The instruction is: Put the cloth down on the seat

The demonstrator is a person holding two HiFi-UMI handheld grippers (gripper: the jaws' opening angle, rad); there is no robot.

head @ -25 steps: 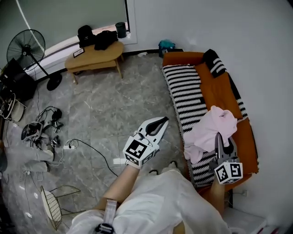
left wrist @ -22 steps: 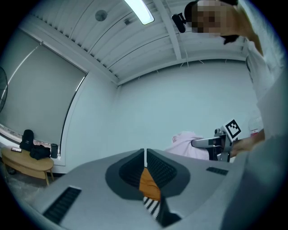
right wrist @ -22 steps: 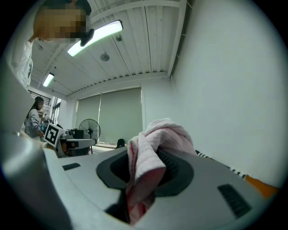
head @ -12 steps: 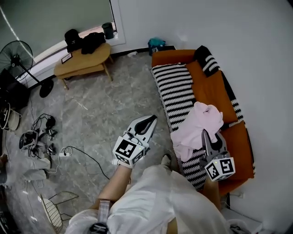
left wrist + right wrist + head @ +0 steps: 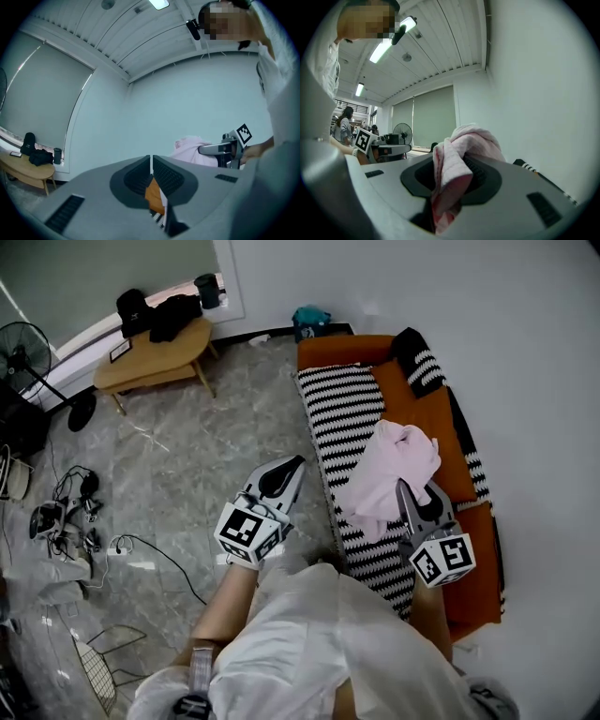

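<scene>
A pale pink cloth (image 5: 392, 474) hangs bunched from my right gripper (image 5: 405, 488), which is shut on it above the orange sofa (image 5: 429, 418) with its black-and-white striped seat cover (image 5: 347, 418). In the right gripper view the pink cloth (image 5: 454, 173) fills the gap between the jaws and drapes over them. My left gripper (image 5: 286, 471) is over the floor just left of the sofa's edge, its jaws shut with nothing between them. In the left gripper view the left gripper (image 5: 151, 164) points at the wall, with the cloth (image 5: 192, 151) and the right gripper (image 5: 220, 150) off to its right.
A striped cushion (image 5: 415, 362) lies at the sofa's far end. A wooden coffee table (image 5: 155, 357) with dark items stands far left, a fan (image 5: 28, 357) beside it. Cables and gadgets (image 5: 66, 512) litter the grey floor (image 5: 178, 474). A wire basket (image 5: 98, 667) sits near left.
Both grippers and the cloth have moved forward along the sofa. The cloth now hangs over the middle of the striped seat rather than its near end. The grip is unchanged.
</scene>
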